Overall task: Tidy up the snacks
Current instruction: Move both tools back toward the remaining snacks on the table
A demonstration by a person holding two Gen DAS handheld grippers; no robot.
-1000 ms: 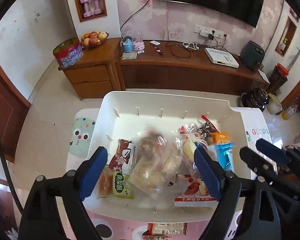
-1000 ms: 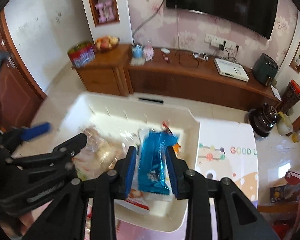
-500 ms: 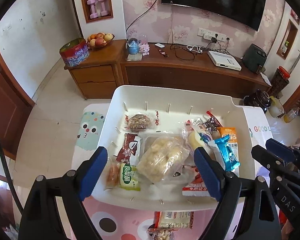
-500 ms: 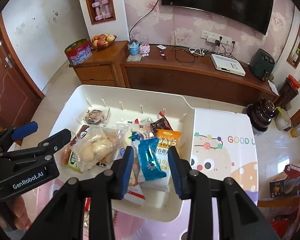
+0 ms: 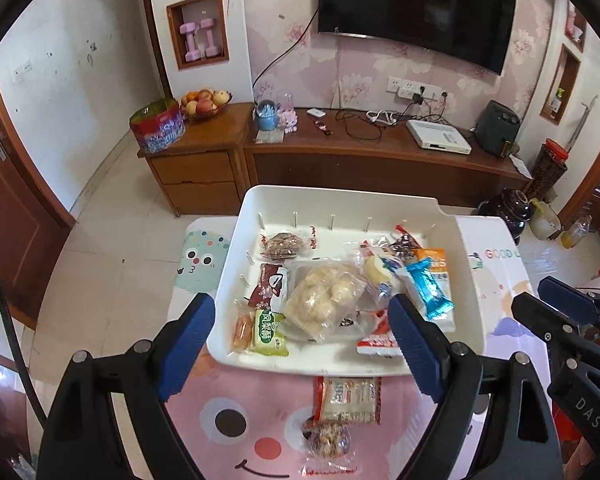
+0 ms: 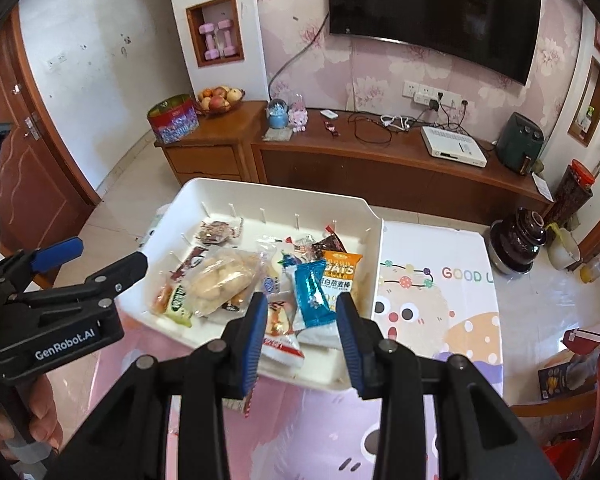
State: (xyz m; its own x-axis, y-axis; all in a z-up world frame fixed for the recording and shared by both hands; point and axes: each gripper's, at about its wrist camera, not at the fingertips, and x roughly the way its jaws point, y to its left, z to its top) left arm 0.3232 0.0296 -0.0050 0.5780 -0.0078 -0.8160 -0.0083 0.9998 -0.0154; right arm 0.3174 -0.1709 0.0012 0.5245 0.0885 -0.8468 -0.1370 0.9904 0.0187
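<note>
A white tray (image 5: 340,196) on the pink cartoon-print surface (image 5: 260,408) holds a jumble of snacks: a blue foil packet (image 5: 428,290) at its right side, a clear bag of pale puffs (image 5: 324,294) at its centre. 2 more packets (image 5: 348,400) lie just in front of the tray. Left gripper (image 5: 300,344) and right gripper (image 6: 302,340) are both spread, empty.

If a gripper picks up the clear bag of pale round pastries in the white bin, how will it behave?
The clear pastry bag looks puffy and crinkled, so probably light and floppy. Its glossy film may slip. The pastries inside seem soft and could crush under a hard squeeze.
</note>
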